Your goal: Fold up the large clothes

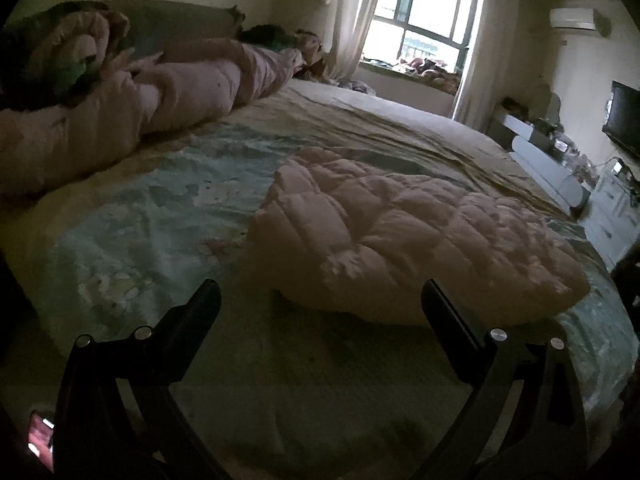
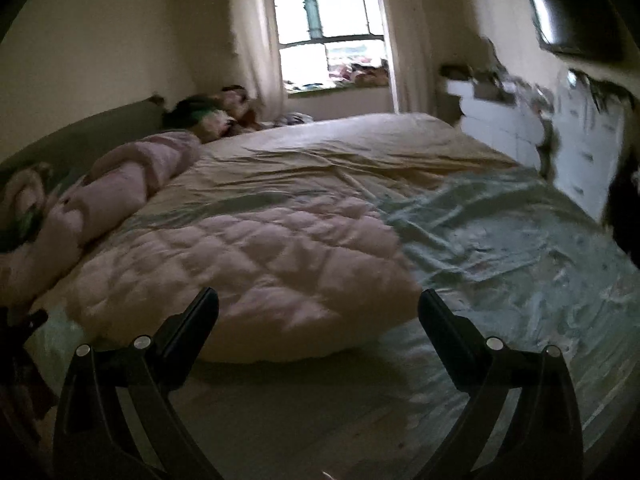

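Both views are dim and grainy. The only light comes from the window, which is blown out to white glare. The bed lies in murky shade, with a soft shadow under the near edge of the quilted coat. Fisheye bending curves the edges into black corners. The right wrist view is smeared with blur, worst around the television.

Both wrist views look forward and downward from the bed's near edge, close above it. The 2 share the folded quilt and far window.
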